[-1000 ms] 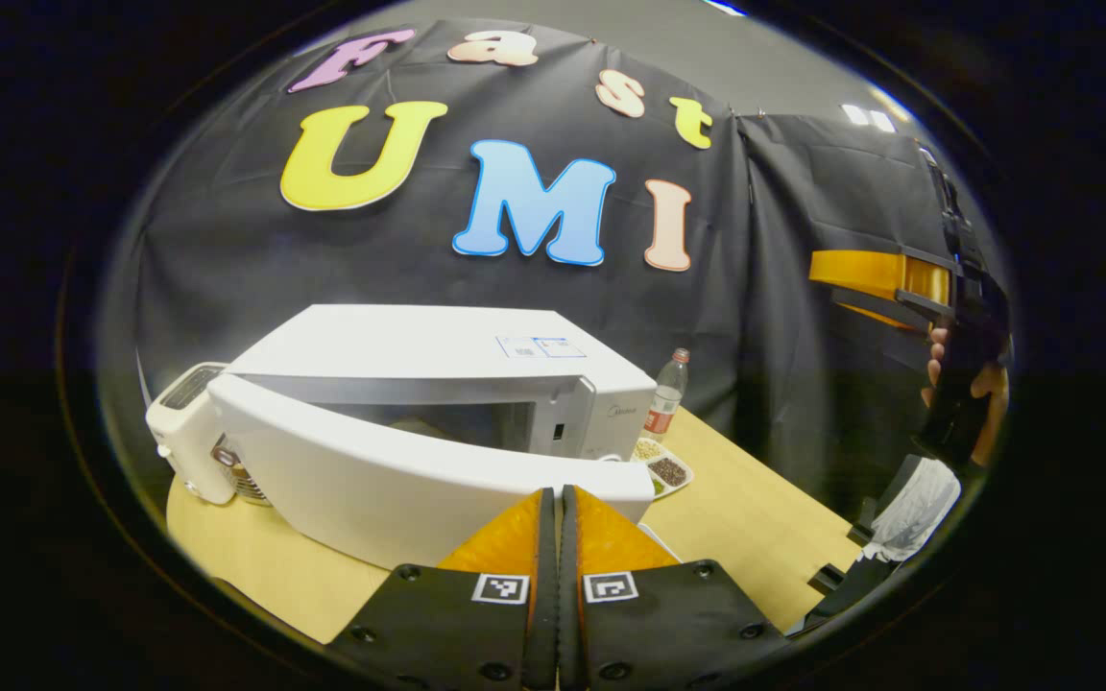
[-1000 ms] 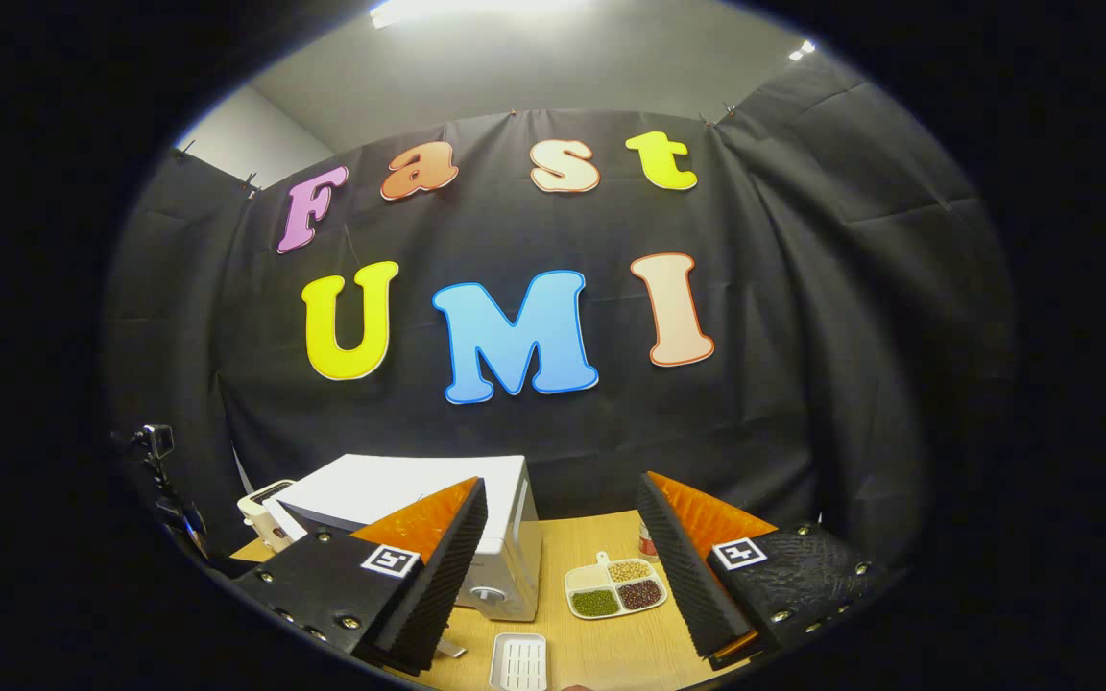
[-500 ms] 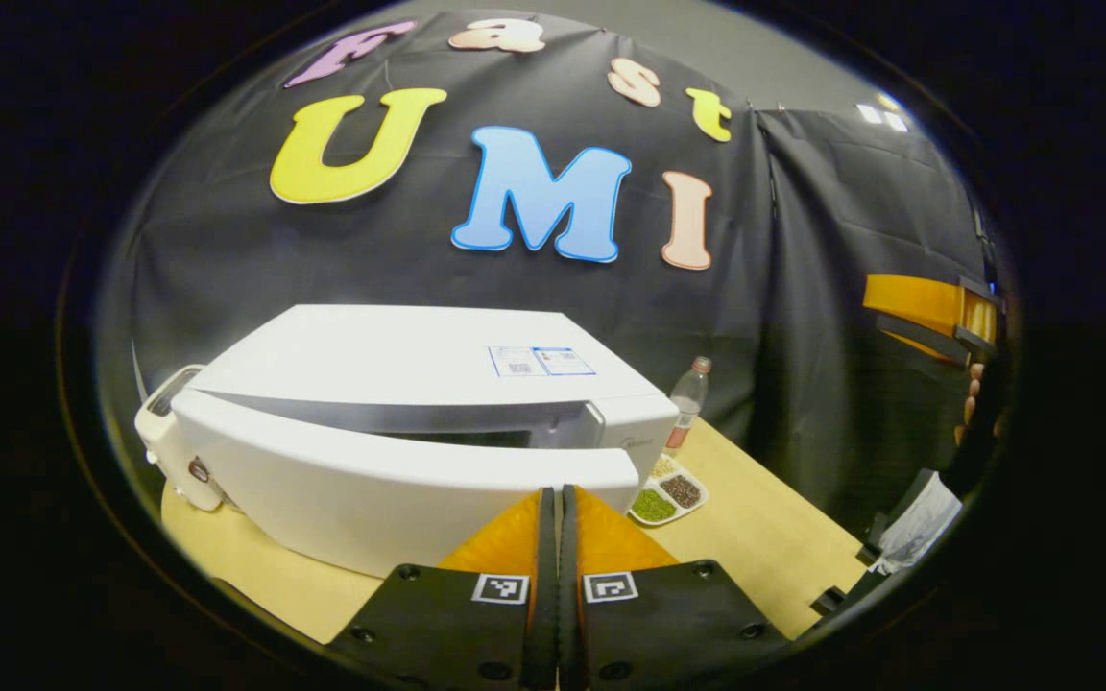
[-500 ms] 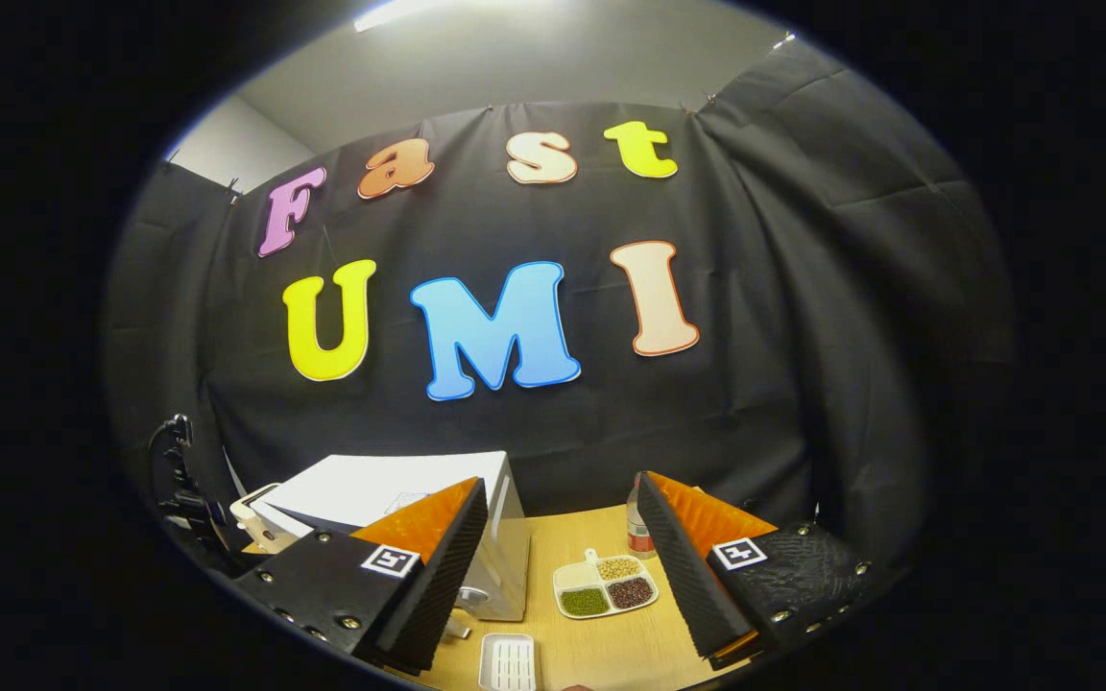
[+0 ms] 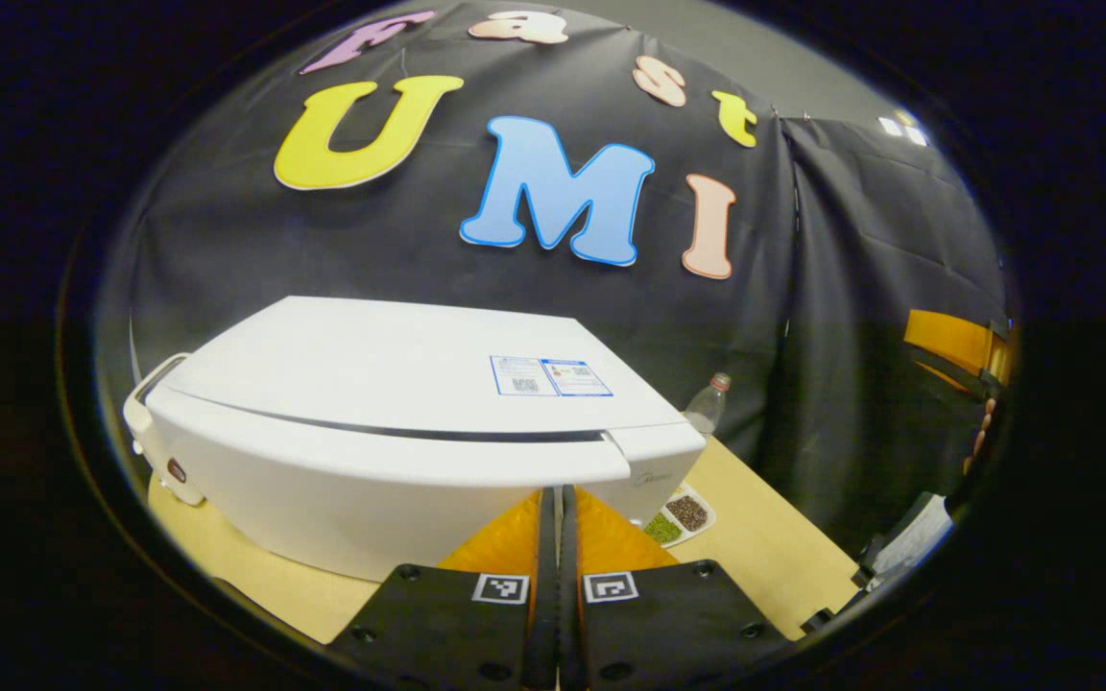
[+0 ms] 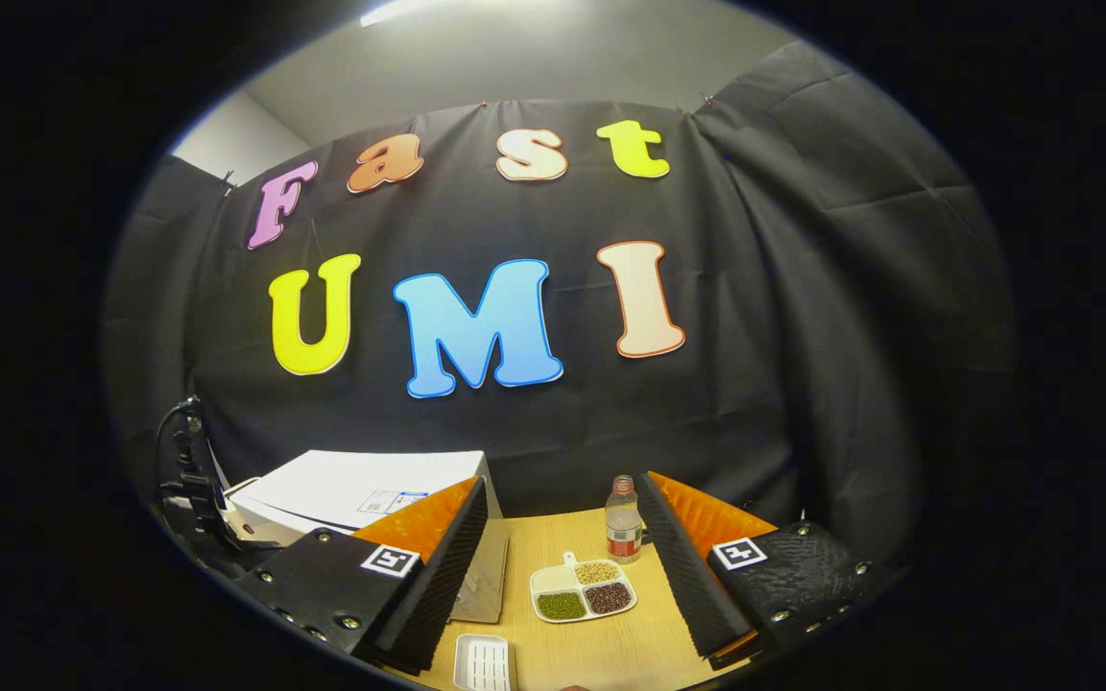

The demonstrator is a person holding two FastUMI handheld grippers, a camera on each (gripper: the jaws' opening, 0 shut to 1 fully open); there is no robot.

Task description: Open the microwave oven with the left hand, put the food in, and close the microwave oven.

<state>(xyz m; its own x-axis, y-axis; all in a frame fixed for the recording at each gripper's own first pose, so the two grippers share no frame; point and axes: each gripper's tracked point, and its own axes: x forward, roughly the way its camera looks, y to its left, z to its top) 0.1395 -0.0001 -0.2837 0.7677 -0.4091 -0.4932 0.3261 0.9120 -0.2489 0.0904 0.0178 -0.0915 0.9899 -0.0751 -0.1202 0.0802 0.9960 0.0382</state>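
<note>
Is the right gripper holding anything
No, the right gripper is open, with only the table and a divided dish seen between its fingers.

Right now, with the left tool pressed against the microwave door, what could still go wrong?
1. The left tool, fingers together, meets the microwave door near its free edge; a dark seam along the top may mean it isn't latched, so backing off early could leave it ajar.
2. A harder push might slide the microwave across the table.
3. The sectioned dish and the bottle sit just beside the microwave and could be knocked.
</note>
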